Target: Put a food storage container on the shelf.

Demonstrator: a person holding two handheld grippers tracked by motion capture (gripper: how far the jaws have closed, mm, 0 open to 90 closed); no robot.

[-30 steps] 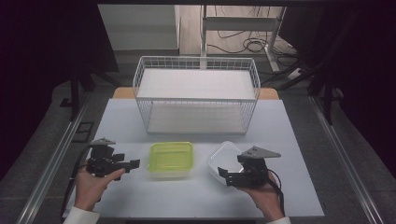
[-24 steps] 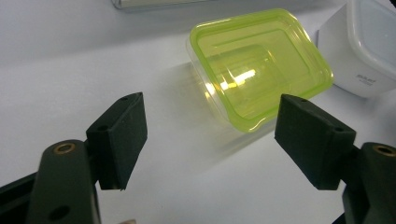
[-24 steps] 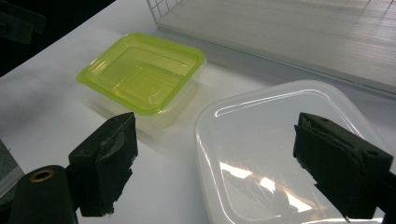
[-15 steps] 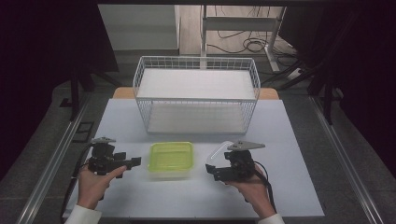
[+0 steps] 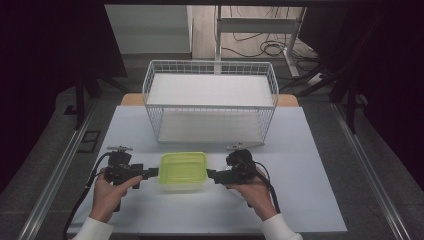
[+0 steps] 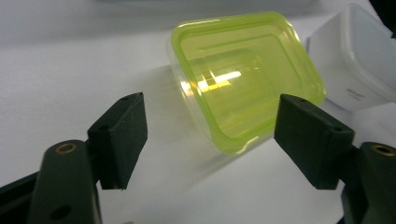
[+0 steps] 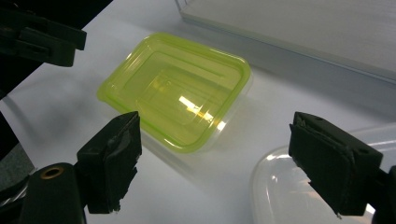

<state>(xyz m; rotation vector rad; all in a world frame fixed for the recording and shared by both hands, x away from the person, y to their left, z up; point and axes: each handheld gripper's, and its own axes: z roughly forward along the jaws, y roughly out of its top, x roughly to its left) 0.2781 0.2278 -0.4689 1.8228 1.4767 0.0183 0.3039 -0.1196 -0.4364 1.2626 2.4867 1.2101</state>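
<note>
The green-lidded container (image 5: 183, 171) sat near the tabletop's (image 5: 310, 200) front edge, between both grippers. The left gripper (image 5: 149, 173) and right gripper (image 5: 212, 175) (jaws spread wide) flanked it, grasping nothing.

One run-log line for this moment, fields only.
left tongs: open, beside green-lidded container | right tongs: open, at its other side | clear container: near right tongs | wire basket: behind
</note>
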